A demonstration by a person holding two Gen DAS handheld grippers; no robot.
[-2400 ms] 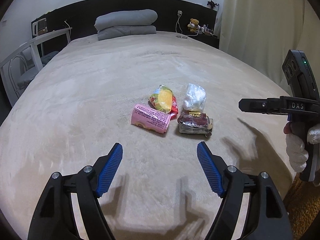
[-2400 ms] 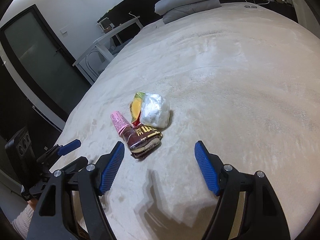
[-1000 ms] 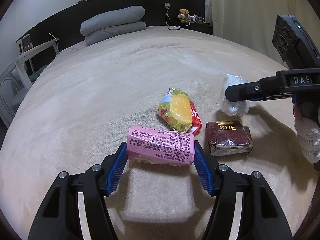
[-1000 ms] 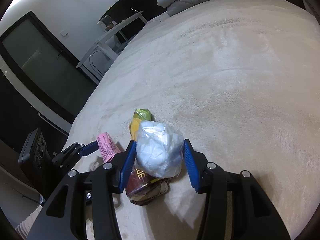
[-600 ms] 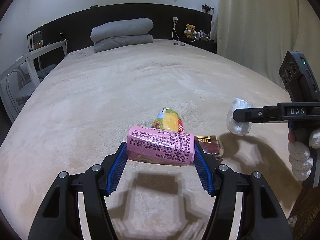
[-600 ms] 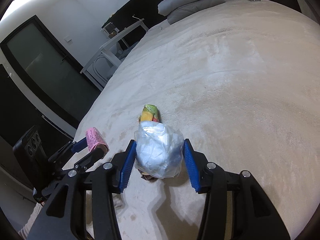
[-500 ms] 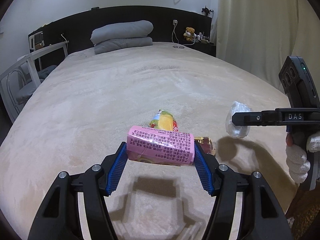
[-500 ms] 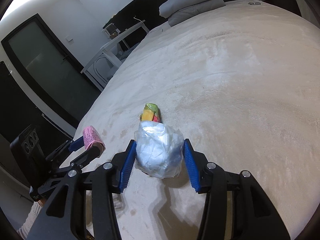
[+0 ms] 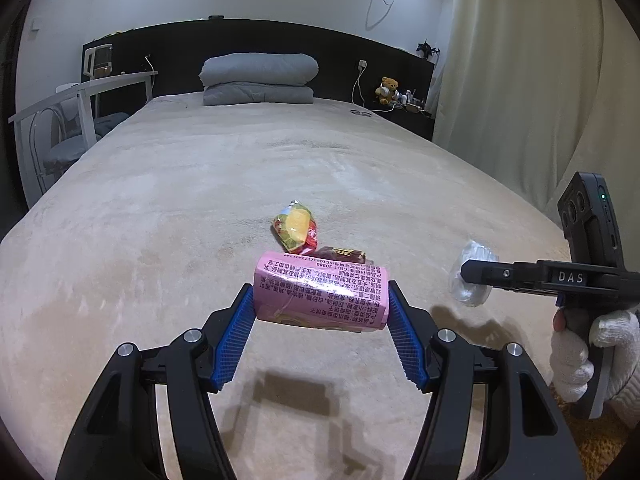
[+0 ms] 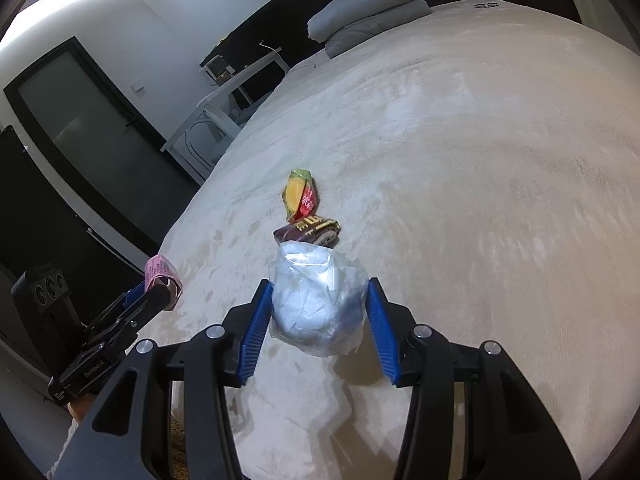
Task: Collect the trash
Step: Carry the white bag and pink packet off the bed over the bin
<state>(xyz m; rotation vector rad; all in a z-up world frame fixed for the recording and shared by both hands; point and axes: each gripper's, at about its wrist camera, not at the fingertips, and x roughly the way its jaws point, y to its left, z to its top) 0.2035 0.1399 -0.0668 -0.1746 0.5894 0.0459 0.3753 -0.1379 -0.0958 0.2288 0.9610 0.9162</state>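
My left gripper (image 9: 322, 314) is shut on a pink printed packet (image 9: 321, 295) and holds it above the beige bed (image 9: 160, 216). My right gripper (image 10: 318, 320) is shut on a crumpled clear plastic bag (image 10: 319, 304), also lifted; the bag shows in the left wrist view (image 9: 468, 276) at the right. A yellow-green-red snack wrapper (image 9: 295, 227) and a dark brown wrapper (image 9: 345, 255) lie together on the bed beyond the packet. They also show in the right wrist view: the snack wrapper (image 10: 300, 195) and the brown wrapper (image 10: 308, 231). The pink packet (image 10: 162, 274) shows there at the left.
Folded grey bedding (image 9: 258, 80) lies at the dark headboard. A white desk and chair (image 9: 60, 120) stand left of the bed, a curtain (image 9: 520, 80) on the right. A nightstand with a teddy bear (image 9: 387, 89) is at the back right. A dark door (image 10: 88, 128) is left.
Both grippers closed on their items, the left on the pink packet and the right on the plastic bag, lifted them off the bed and drew back from the two wrappers left lying.
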